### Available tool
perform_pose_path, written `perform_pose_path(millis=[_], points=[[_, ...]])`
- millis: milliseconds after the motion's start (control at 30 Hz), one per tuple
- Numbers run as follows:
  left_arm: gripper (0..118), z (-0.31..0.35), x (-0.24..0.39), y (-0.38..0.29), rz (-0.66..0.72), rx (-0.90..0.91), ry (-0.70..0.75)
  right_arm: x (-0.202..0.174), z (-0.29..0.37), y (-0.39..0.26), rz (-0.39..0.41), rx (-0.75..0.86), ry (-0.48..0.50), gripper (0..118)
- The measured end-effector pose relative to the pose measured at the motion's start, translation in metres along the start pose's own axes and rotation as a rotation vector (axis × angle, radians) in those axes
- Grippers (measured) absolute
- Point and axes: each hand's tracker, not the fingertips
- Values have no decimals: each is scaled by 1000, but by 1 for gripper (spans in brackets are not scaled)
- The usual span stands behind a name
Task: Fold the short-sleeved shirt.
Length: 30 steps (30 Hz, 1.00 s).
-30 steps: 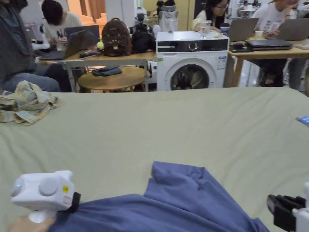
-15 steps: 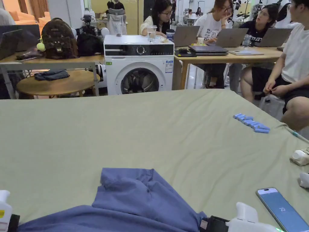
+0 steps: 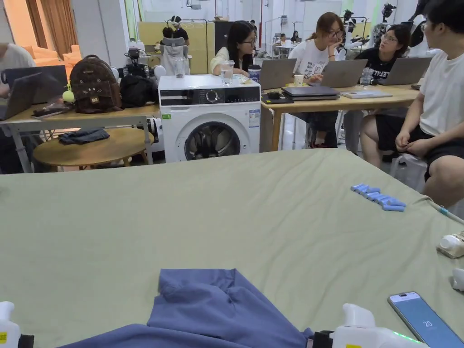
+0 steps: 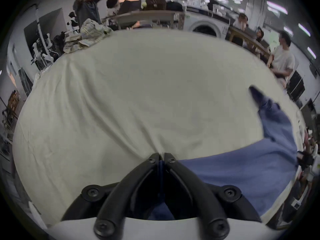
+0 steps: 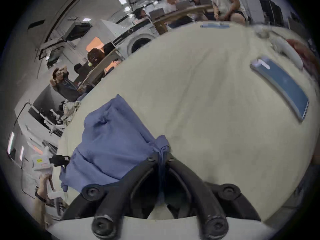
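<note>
Head view: blue shirt (image 3: 213, 308) rumpled at near edge of green-covered table (image 3: 226, 217), phone (image 3: 423, 319) to its right. Left gripper view: left gripper (image 4: 161, 159) pinched on shirt edge. Right gripper view: right gripper (image 5: 161, 154) clamped on bunched shirt corner.

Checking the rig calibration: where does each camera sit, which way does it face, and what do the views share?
Head view: above the near table edge, facing across it toward the washer; both gripper bodies at the bottom edge.
Left gripper view: on the left gripper, low over the cloth, own jaws shut on the shirt.
Right gripper view: on the right gripper, tilted, own jaws shut on the shirt; phone ahead.
Shared: shirt, table, washer.
</note>
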Motion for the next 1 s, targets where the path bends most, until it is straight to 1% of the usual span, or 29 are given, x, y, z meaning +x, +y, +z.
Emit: perform_pose_path(millis=[33,100,167,233,333,433,533,633,700,767,800,833,900,933,1000], points=[[0,18,-3,0,36,67,-23,-6,9,4,42,30,-6,1],[0,63,-8,3,94,224,-67,-17,27,17,77,105,48,0],[0,101,-19,13,124,361,-97,-32,43,35,137,155,77,0],[0,146,-20,23,129,481,-133,-53,56,59,217,205,94,0],[0,202,-30,46,99,634,-120,-84,75,100,276,294,137,0],[0,253,-20,67,95,724,-108,-122,92,147,343,368,150,0],[0,285,-18,94,105,794,-89,-156,103,193,375,419,149,0],[0,303,-12,123,82,847,-22,-189,113,233,411,468,121,0],[0,305,-13,143,85,866,-18,-206,117,255,412,502,115,0],[0,304,-9,160,81,903,3,-223,118,276,435,539,90,0],[0,301,-12,173,78,909,12,-233,117,287,465,538,69,0],[0,299,-11,184,72,907,21,-241,116,297,470,551,60,0],[0,295,-8,204,69,907,29,-255,112,314,495,576,27,0],[0,292,-10,212,76,909,18,-259,109,317,485,614,13,0],[0,281,-10,224,98,915,7,-266,98,328,528,641,-8,0]])
